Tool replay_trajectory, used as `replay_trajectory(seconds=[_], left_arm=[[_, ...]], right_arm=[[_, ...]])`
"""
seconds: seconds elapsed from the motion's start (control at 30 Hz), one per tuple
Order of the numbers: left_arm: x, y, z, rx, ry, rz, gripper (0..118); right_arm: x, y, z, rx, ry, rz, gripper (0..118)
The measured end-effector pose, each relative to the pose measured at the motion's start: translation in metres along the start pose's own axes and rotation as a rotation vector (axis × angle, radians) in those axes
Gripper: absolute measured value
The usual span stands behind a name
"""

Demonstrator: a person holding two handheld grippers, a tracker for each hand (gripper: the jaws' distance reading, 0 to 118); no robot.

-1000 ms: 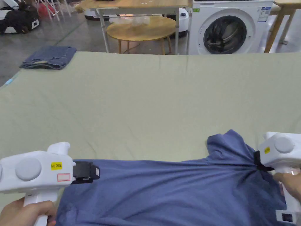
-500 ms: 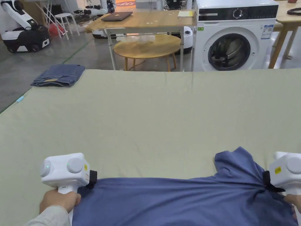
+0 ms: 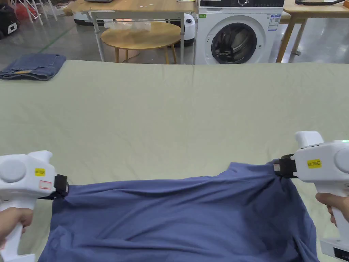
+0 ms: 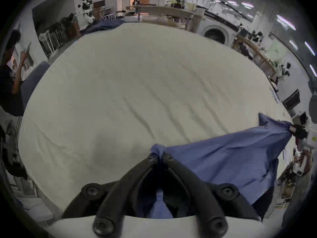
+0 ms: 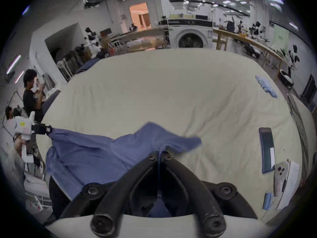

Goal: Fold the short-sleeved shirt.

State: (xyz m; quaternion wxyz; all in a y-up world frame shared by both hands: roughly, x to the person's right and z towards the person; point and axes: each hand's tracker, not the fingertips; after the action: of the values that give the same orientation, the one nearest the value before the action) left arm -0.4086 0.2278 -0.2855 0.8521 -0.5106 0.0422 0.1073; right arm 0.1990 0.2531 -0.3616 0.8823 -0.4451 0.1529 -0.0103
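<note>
My left claw (image 3: 63, 186) at 8 o'clock and right claw (image 3: 277, 167) at 4 o'clock each pinch an edge of the blue shirt (image 3: 184, 218), stretched across the near tabletop (image 3: 170, 112); no fold made yet

Shirt (image 3: 177, 215) lies at the bed's (image 3: 177, 112) near edge, jeans (image 3: 32, 66) far left.
</note>
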Motion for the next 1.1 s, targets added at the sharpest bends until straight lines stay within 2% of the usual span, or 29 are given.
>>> replay_trajectory(seconds=[0.1, 0.23, 0.33, 0.47, 0.67, 0.7, 0.73, 0.77, 0.8, 0.83, 0.87, 0.9, 1.0, 1.1], left_arm=[[-0.016, -0.027, 0.031, 0.005, -0.041, 0.008, 0], [-0.031, -0.068, 0.053, -0.031, -0.085, 0.010, 0], [-0.036, -0.099, 0.055, -0.074, -0.111, 0.009, 0], [-0.053, -0.138, 0.053, -0.134, -0.132, 0.017, 0], [-0.045, -0.177, 0.039, -0.188, -0.141, 0.018, 0], [-0.046, -0.179, 0.037, -0.189, -0.146, 0.021, 3], [-0.047, -0.180, 0.036, -0.180, -0.145, 0.037, 16], [-0.048, -0.178, 0.035, -0.169, -0.149, 0.060, 50], [-0.049, -0.177, 0.035, -0.167, -0.153, 0.073, 76], [-0.050, -0.175, 0.037, -0.162, -0.164, 0.097, 74], [-0.050, -0.172, 0.042, -0.156, -0.176, 0.112, 76], [-0.049, -0.166, 0.046, -0.152, -0.201, 0.126, 76], [-0.042, -0.147, 0.064, -0.143, -0.205, 0.123, 87], [-0.030, -0.129, 0.065, -0.091, -0.224, 0.058, 86]], right_arm=[[-0.002, -0.031, 0.042, 0.005, 0.016, 0.011, 0], [0.004, -0.088, 0.067, -0.085, 0.022, -0.004, 0], [0.008, -0.136, 0.071, -0.169, 0.033, -0.020, 0], [0.012, -0.196, 0.064, -0.254, 0.020, -0.090, 0], [0.013, -0.225, 0.056, -0.292, -0.013, -0.089, 2], [0.013, -0.225, 0.055, -0.285, -0.026, -0.067, 6], [0.013, -0.223, 0.054, -0.283, -0.036, -0.052, 18], [0.022, -0.216, 0.044, -0.288, -0.045, -0.048, 48], [0.022, -0.212, 0.046, -0.285, -0.070, -0.046, 72], [0.021, -0.206, 0.051, -0.257, -0.095, -0.041, 92], [0.019, -0.199, 0.057, -0.214, -0.116, -0.043, 102], [0.007, -0.187, 0.074, -0.169, -0.121, -0.054, 102], [-0.009, -0.156, 0.091, -0.074, -0.028, -0.079, 102], [-0.025, -0.137, 0.081, -0.058, 0.068, -0.114, 101]])
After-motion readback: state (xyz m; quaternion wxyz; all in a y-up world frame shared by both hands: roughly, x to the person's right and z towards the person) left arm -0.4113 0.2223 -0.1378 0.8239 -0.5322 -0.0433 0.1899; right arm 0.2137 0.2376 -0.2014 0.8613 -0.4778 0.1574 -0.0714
